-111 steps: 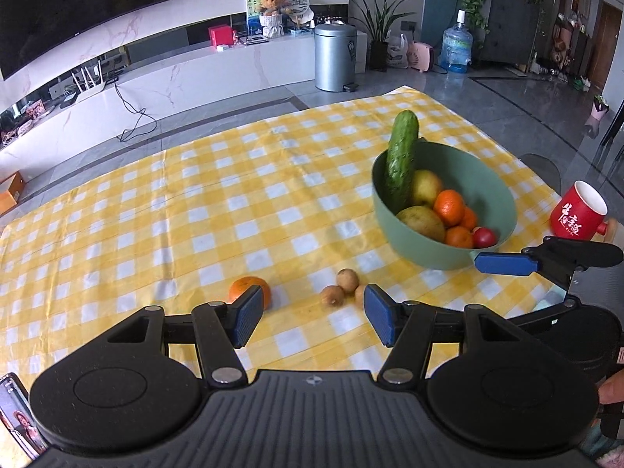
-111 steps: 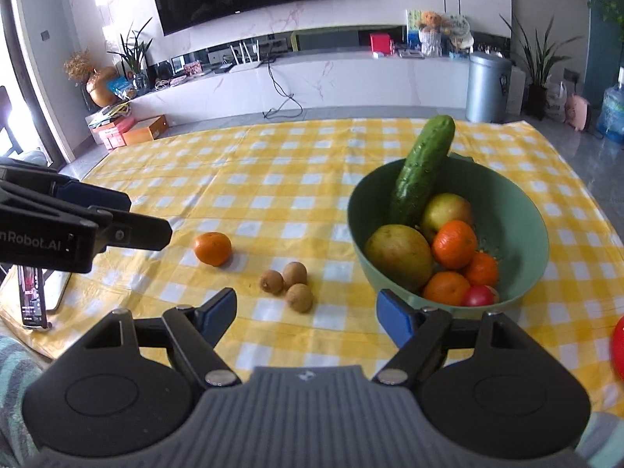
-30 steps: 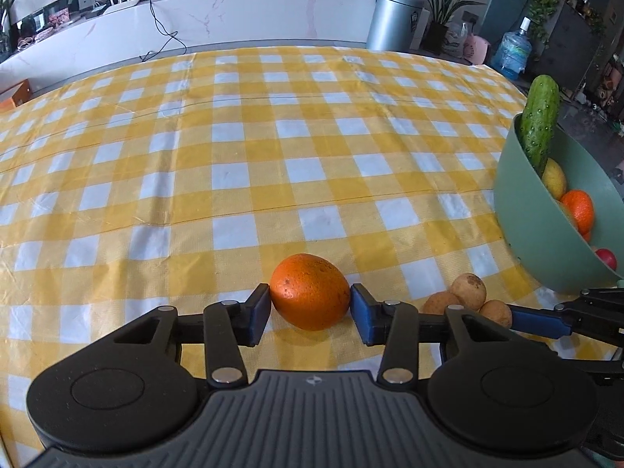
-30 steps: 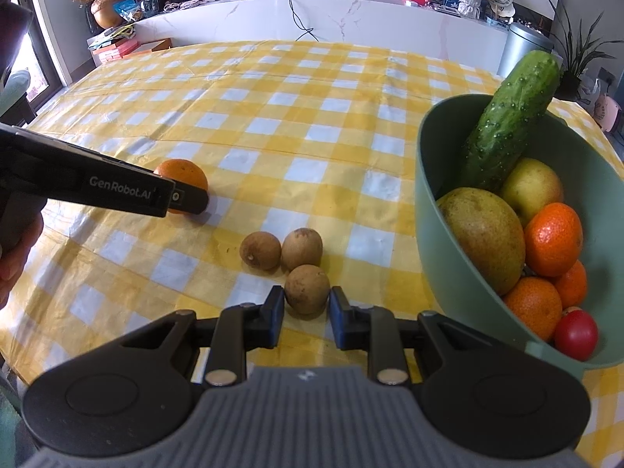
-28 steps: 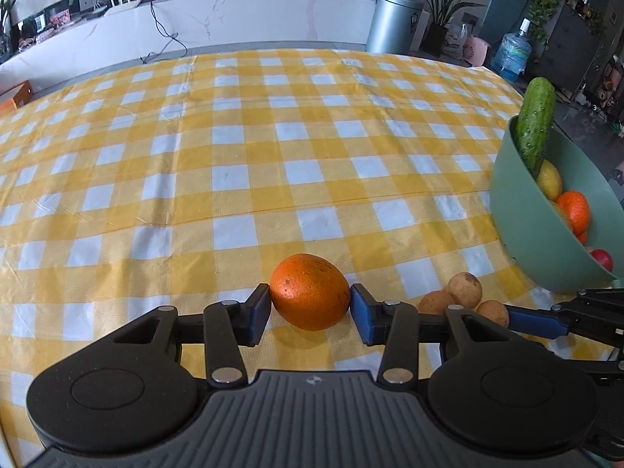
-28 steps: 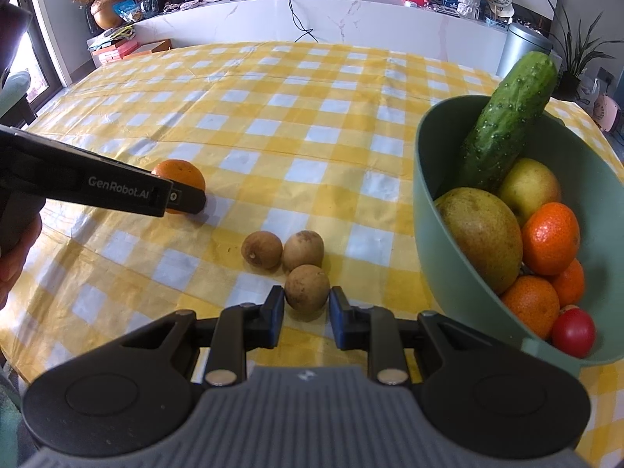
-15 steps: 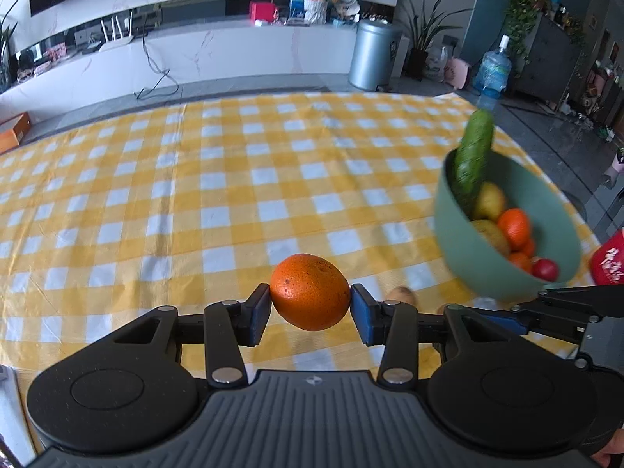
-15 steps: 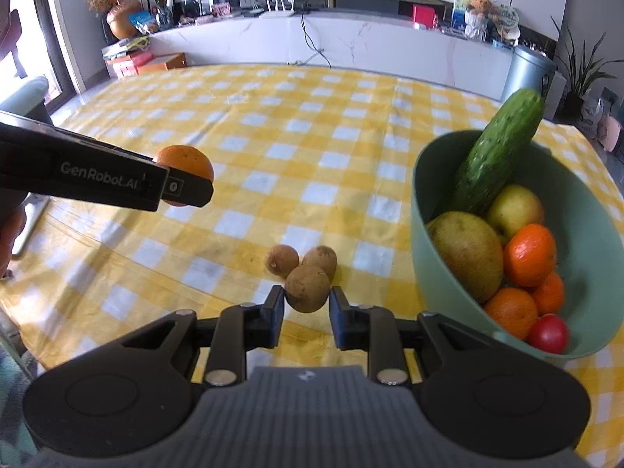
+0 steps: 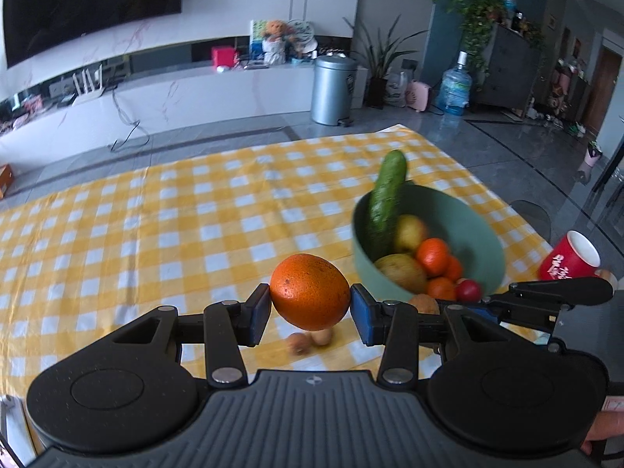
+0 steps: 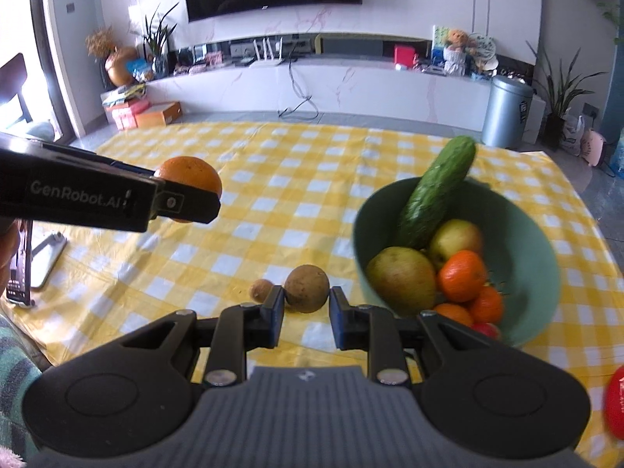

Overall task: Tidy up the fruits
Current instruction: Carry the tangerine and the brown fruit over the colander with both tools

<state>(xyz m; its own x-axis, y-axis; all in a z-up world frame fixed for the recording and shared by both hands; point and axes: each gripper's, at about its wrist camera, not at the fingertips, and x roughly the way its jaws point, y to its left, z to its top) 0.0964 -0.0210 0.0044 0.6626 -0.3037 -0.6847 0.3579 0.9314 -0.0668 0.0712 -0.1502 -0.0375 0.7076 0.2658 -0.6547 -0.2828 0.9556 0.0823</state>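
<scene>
Bowl: a green bowl [image 10: 538, 273] stands on the right side of the yellow checked cloth [image 10: 273, 179].
Bowl contents: one cucumber [image 10: 436, 199] leaning upright against the far-left rim; one large yellow-green pear-like fruit [image 10: 401, 279]; one yellowish apple [image 10: 456, 240]; three small oranges that I can count [image 10: 462, 275]; one small red fruit [image 9: 469, 290] at the near edge.
Left gripper [image 9: 311, 314]: clamped about half-wide on one orange [image 9: 310, 291], both blue pads pressing its sides, lifted clear of the cloth, left of the bowl.
Right gripper [image 10: 304, 314]: closed narrow on one small brown round fruit [image 10: 306, 288], held above the cloth just left of the bowl.
Loose on cloth: two more small brown fruits [image 9: 310, 340], touching each other, near the bowl.
Mug: one red mug [image 9: 569, 259], right of the bowl.
Phone: one phone [image 10: 19, 269] at the near-left table edge.
</scene>
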